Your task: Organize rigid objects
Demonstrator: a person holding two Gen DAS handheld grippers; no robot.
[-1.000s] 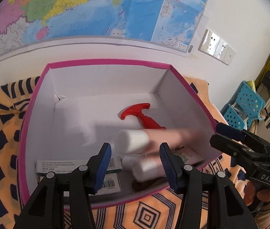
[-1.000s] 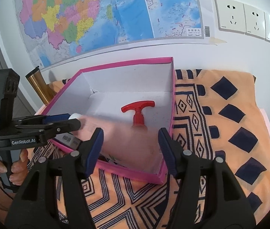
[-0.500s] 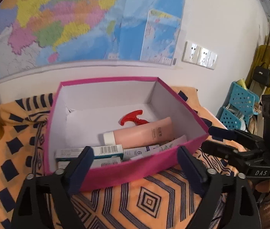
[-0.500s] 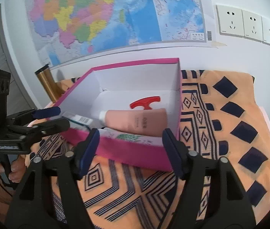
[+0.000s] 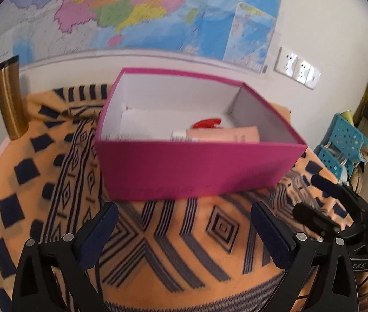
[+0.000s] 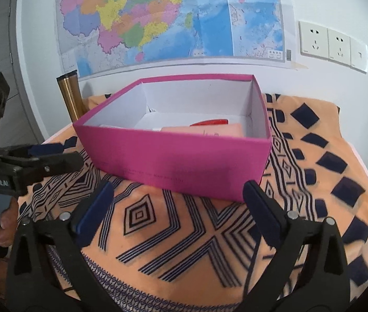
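The left claw (image 5: 184,230) points forward and somewhat down, its jaws opening wide with nothing between them. The right claw (image 6: 178,208) points the same way at a shallower tilt, its jaws also opening, nothing between the blue pads (image 6: 94,213). In the right wrist view the left claw (image 6: 54,156) shows at the far left, lying level, with a hand (image 6: 2,226) wrapped round its grip. In the left wrist view the right claw (image 5: 321,200) shows at the right edge.

"GenRobot.AI" in white on the left gripper (image 6: 54,156); "DAS", upside down, on the right gripper (image 5: 321,197).
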